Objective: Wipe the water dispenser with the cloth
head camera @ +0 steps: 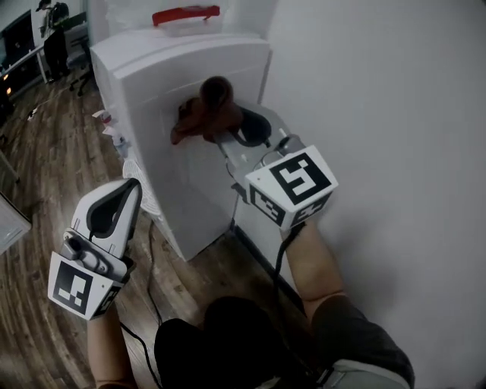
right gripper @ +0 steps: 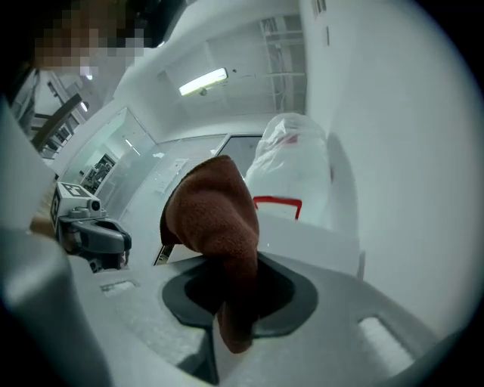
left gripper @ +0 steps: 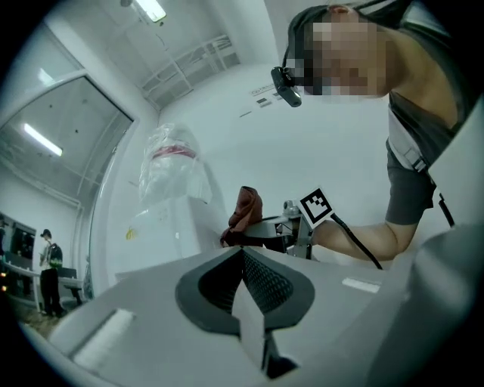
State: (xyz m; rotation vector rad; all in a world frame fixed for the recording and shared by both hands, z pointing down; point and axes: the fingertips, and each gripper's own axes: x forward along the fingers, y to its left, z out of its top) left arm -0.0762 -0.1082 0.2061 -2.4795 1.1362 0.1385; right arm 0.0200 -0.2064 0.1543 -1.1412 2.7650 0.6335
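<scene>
The white water dispenser [head camera: 178, 114] stands against the wall with a bagged bottle with a red handle [head camera: 186, 14] on top. My right gripper [head camera: 228, 125] is shut on a brown cloth [head camera: 209, 110] and holds it against the dispenser's upper side panel. In the right gripper view the cloth [right gripper: 219, 227] bulges out from between the jaws. My left gripper [head camera: 121, 199] hangs low beside the dispenser's front, jaws together, holding nothing. The left gripper view shows the cloth [left gripper: 244, 214] and the dispenser [left gripper: 170, 219] from below.
A white wall [head camera: 395, 114] runs close along the right. A black cable [head camera: 152, 281] lies on the wooden floor [head camera: 38, 182] near the dispenser's base. A person [head camera: 55, 34] stands by desks far back left.
</scene>
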